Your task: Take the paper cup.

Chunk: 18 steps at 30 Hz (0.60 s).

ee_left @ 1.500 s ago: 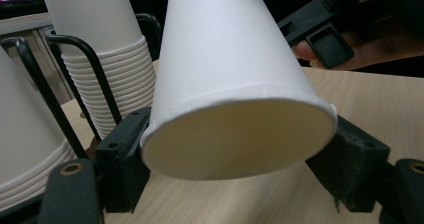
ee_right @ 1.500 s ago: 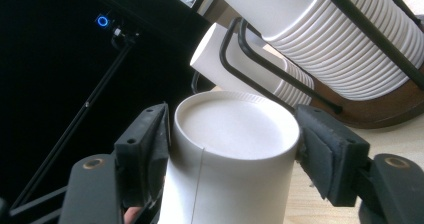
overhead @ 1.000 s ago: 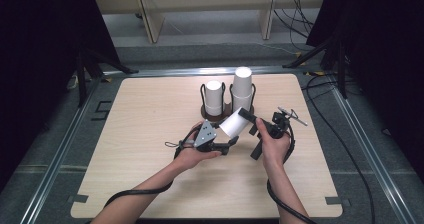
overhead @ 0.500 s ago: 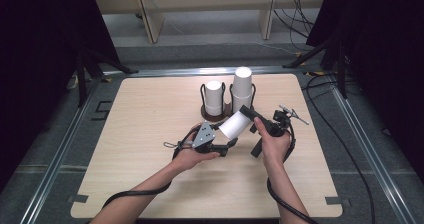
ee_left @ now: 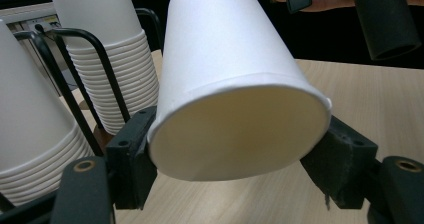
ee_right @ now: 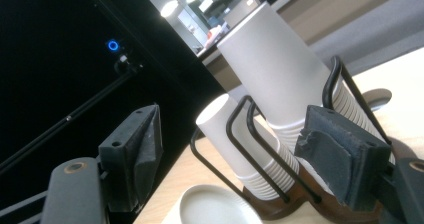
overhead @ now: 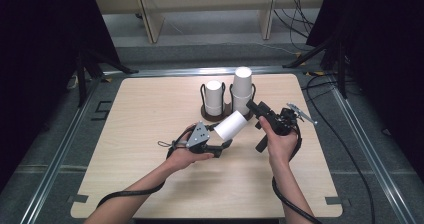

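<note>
The paper cup (ee_left: 235, 79) is plain white, with a rolled rim at its wide mouth and a narrower closed bottom. It lies tilted above the tabletop (overhead: 150, 109). Its mouth end sits between the fingers (ee_left: 132, 154) of the left gripper (overhead: 214, 143), which are clenched on the rim from both sides. The bottom of the cup points away from these fingers, toward the right gripper (overhead: 256, 110).

The fingers (ee_right: 345, 154) of the right gripper are released, with nothing between them; they have just been closing a little. Beyond them stands a dark wire holder (ee_right: 280, 184) with two stacks of white cups (ee_right: 280, 79).

Compared with one second ago, the cup and the left gripper sit a little lower and nearer to the person, and the right gripper stands now just beside the cup's bottom.
</note>
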### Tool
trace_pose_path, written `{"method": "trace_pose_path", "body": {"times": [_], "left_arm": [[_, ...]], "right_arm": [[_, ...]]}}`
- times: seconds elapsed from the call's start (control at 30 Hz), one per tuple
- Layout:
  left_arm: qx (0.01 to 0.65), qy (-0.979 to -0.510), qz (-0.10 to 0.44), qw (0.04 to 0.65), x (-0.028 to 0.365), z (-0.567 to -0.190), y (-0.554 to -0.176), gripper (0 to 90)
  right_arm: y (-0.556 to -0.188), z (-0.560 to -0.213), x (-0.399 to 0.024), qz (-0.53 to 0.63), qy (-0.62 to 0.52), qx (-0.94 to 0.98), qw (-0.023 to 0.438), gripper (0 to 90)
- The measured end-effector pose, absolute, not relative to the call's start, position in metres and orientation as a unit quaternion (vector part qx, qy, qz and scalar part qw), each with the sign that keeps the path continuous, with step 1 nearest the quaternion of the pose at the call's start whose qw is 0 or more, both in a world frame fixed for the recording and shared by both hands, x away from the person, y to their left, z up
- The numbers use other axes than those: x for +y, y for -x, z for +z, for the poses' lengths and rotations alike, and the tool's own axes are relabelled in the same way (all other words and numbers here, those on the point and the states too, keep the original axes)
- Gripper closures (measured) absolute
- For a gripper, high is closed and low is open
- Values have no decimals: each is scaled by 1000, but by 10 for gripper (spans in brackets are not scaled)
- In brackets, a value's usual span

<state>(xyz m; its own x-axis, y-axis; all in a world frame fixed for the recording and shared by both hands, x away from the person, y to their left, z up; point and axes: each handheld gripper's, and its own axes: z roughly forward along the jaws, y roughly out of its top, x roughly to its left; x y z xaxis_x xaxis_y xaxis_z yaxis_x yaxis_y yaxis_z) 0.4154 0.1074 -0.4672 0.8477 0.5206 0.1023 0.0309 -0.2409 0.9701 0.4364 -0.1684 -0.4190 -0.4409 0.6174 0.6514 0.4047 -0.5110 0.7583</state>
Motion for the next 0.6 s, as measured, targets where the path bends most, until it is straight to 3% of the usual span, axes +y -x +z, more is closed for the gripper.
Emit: {"method": "trace_pose_path", "body": {"times": [0.4,0.6], "left_arm": [[187,-761,212,584,130,-454,-411,284],[185,-763,204,584,139,-453,-407,286]], "right_arm": [[-425,-426,-185,673,-483,550,109,289],[-417,-434,-189,650,-456,589,150,307]]}}
